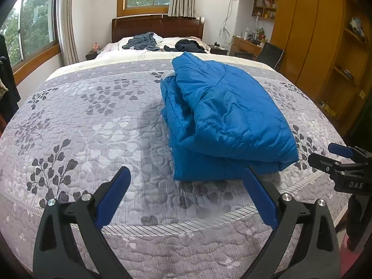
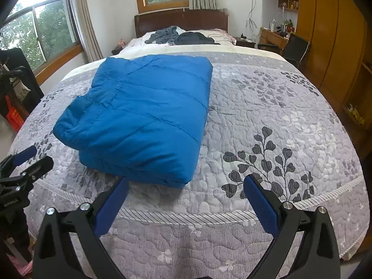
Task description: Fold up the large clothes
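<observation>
A blue quilted jacket [image 1: 223,116] lies folded into a thick rectangle on the grey leaf-patterned bedspread [image 1: 88,121]. In the left wrist view it sits ahead and to the right of my left gripper [image 1: 187,174], which is open and holds nothing. The right gripper [image 1: 337,158] shows at that view's right edge, beside the jacket's near corner. In the right wrist view the folded jacket [image 2: 144,116] lies ahead and to the left on the bedspread [image 2: 267,121]. My right gripper [image 2: 186,183] hangs open and empty just short of its near edge. The left gripper [image 2: 28,160] appears at the far left.
Two dark heaps of clothes [image 1: 144,40] [image 1: 189,46] lie near the wooden headboard [image 1: 158,26]. A wooden wardrobe [image 1: 309,37], a desk [image 1: 247,43] and a black chair [image 1: 270,53] stand to the right. Windows [image 1: 30,23] line the left wall. A red crate [image 2: 14,116] stands on the floor at left.
</observation>
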A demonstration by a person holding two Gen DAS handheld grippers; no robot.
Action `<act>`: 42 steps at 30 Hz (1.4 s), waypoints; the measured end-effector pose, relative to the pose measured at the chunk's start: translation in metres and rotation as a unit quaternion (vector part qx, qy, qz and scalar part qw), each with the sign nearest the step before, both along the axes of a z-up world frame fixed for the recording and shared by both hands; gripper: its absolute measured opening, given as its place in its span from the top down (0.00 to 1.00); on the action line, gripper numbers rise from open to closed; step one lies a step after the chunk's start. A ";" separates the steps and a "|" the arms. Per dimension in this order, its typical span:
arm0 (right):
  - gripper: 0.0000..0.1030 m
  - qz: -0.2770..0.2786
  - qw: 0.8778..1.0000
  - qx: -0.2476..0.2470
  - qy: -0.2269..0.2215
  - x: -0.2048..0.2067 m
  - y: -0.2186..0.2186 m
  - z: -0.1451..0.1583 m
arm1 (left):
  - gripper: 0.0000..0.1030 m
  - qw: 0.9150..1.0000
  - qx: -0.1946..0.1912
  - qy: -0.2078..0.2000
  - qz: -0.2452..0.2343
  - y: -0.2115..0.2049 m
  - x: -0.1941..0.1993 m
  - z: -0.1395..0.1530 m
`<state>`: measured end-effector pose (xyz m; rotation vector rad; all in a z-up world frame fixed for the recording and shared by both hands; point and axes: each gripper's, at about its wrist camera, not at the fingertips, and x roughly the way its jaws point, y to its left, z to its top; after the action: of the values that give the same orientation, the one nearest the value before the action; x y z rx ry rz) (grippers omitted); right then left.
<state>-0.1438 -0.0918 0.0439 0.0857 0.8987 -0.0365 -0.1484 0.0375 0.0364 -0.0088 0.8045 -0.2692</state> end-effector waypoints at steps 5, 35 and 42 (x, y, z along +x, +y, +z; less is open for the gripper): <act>0.04 0.000 1.000 -0.001 0.000 0.000 0.000 0.000 | 0.06 1.000 0.000 -0.001 -0.001 0.000 0.000 0.000; 0.04 0.001 1.000 -0.002 0.002 0.001 -0.001 -0.001 | 0.06 1.000 0.000 0.000 0.000 -0.001 -0.001 0.000; 0.04 0.006 1.000 -0.003 0.001 0.003 -0.002 -0.003 | 0.06 1.000 0.000 0.000 0.000 -0.002 -0.001 0.000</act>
<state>-0.1406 -0.0935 0.0412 0.0751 0.9006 -0.0282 -0.1495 0.0359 0.0368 -0.0079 0.8047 -0.2690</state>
